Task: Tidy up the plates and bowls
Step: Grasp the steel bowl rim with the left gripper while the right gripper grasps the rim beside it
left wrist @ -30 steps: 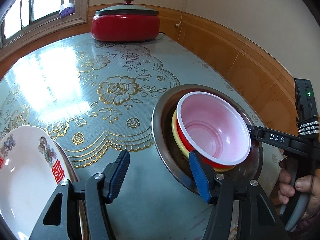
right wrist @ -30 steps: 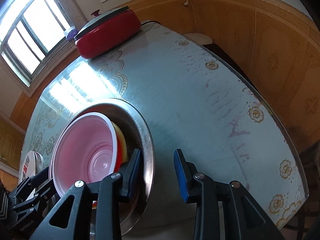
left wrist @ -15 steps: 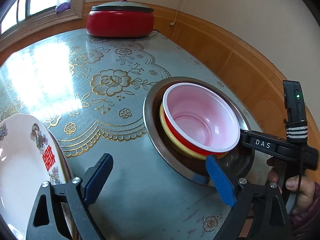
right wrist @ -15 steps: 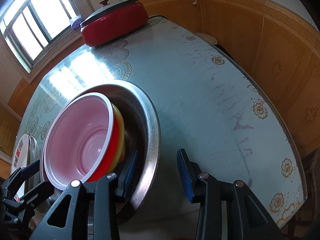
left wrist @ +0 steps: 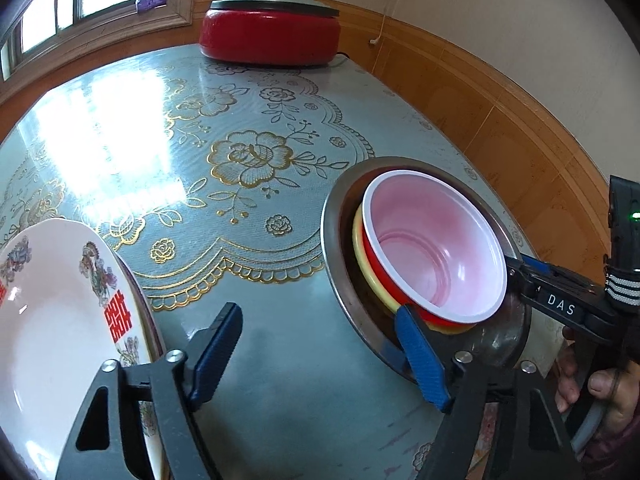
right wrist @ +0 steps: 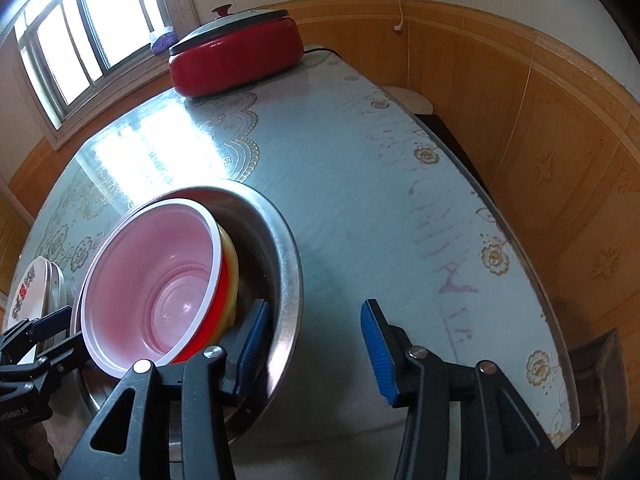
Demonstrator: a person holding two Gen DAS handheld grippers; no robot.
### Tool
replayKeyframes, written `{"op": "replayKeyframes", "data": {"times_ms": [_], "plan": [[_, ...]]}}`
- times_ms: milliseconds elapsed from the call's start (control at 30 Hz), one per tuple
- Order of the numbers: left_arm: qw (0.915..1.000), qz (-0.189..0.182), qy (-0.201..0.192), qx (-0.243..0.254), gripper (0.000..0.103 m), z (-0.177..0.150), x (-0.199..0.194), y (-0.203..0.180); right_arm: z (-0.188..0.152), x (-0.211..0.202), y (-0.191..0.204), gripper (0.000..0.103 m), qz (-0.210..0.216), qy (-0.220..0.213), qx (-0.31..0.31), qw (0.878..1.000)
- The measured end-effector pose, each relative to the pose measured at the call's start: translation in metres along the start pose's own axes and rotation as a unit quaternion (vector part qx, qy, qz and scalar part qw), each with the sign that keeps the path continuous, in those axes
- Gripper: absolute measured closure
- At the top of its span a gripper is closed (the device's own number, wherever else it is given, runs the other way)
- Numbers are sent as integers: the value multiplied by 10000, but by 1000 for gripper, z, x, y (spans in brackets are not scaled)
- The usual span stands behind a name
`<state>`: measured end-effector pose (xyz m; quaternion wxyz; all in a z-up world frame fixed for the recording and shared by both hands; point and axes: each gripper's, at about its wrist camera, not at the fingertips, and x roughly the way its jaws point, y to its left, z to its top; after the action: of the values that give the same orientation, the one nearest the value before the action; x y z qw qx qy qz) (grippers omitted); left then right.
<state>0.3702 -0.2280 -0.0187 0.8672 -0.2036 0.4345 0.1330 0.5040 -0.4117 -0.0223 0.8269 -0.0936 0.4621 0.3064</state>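
- While both claws straddle the rim of the steel basin [left wrist: 334, 240], neither one is clamped on anything: the left claw [left wrist: 320, 354] stands apart, one pad over the bare worktop [left wrist: 248, 360] and the other inside the basin's near wall.
- Its jaws swung wide half a second ago and have just been closing in again, with the basin rim between them but not pinched.
- On the opposite side, the right claw [right wrist: 314, 350] has just been opening; its inner pad sits inside the basin close to the yellow bowl [right wrist: 231, 276], its outer pad over the worktop, the rim loose in the gap.
- Nested in the basin are the yellow bowl and, inside it, a red bowl [left wrist: 434, 246] with a pale pink interior, tilted toward the left claw's side.
- White patterned plates [left wrist: 52, 320] lie stacked at the worktop's left edge, well apart from the basin; a red lidded cooker [left wrist: 270, 34] stands at the far end.
- To my eye the bowls are gathered and released, so the stacking looks nearly finished; a nudge to level the tilted bowls may be all that is left.
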Motion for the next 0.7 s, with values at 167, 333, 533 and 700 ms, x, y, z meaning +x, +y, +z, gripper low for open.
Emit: {"op": "replayKeyframes", "data": {"times_ms": [167,333,533,700], "plan": [[10000,9,-43,81,52,4,-2,-5,0,0,6,65,-39,-118,-275,9995],[9999,-110,-18,58,60,6,3,-6,5,5,11,76,35,-102,-412,9991],[9998,-189,-21,-59,62,11,8,-2,13,15,2,76,381,30,-213,9990],[10000,-76,-32,21,62,12,10,-6,16,17,2,76,414,195,-350,9983]]}}
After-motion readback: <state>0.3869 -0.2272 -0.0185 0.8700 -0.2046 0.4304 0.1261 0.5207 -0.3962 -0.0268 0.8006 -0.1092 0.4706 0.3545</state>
